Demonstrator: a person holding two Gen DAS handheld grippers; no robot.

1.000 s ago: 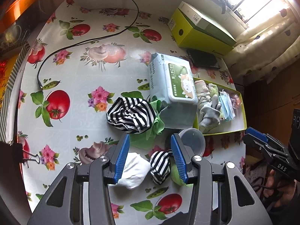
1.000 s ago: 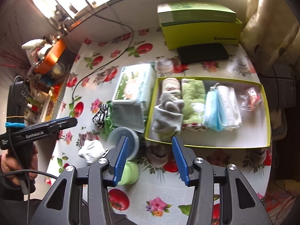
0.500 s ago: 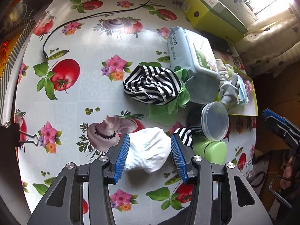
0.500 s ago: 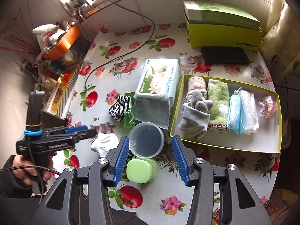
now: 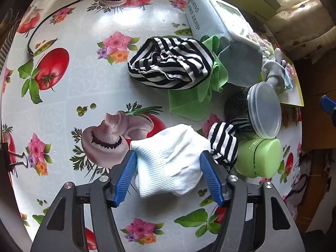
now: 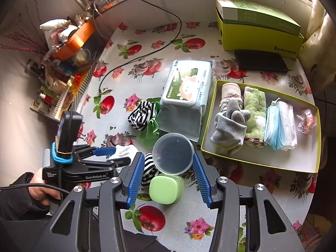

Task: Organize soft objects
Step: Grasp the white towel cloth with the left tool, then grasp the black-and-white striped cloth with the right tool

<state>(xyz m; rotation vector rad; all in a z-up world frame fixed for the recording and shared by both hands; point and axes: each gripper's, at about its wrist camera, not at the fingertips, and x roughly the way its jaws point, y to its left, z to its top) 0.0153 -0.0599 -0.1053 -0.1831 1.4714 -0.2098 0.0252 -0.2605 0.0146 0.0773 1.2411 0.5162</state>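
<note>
A white sock [image 5: 168, 163] lies crumpled on the flowered tablecloth. My left gripper [image 5: 168, 168] points down over it and straddles it; its jaws are opening and the pads stand at the sock's edges without squeezing. A small striped sock [image 5: 224, 138] sits just right of it. A larger striped sock [image 5: 170, 63] lies on a green cloth [image 5: 189, 103]. My right gripper [image 6: 168, 178] hovers open above a round clear container [image 6: 173, 153] and a green box [image 6: 166, 191], holding nothing. The yellow-green tray [image 6: 258, 163] holds a grey sock [image 6: 229, 130], a green towel [image 6: 254, 109] and face masks [image 6: 275, 121].
A pack of wet wipes [image 6: 187, 88] lies beside the tray. A green carton [image 6: 258, 31] and a black wallet [image 6: 260, 62] sit at the back. A black cable [image 6: 136, 58] crosses the cloth. Clutter with an orange bowl [image 6: 73, 42] fills the left edge.
My left gripper has come down onto the white sock, which now sits between wider jaws. My right gripper has drifted left, from the tray's front to above the round container.
</note>
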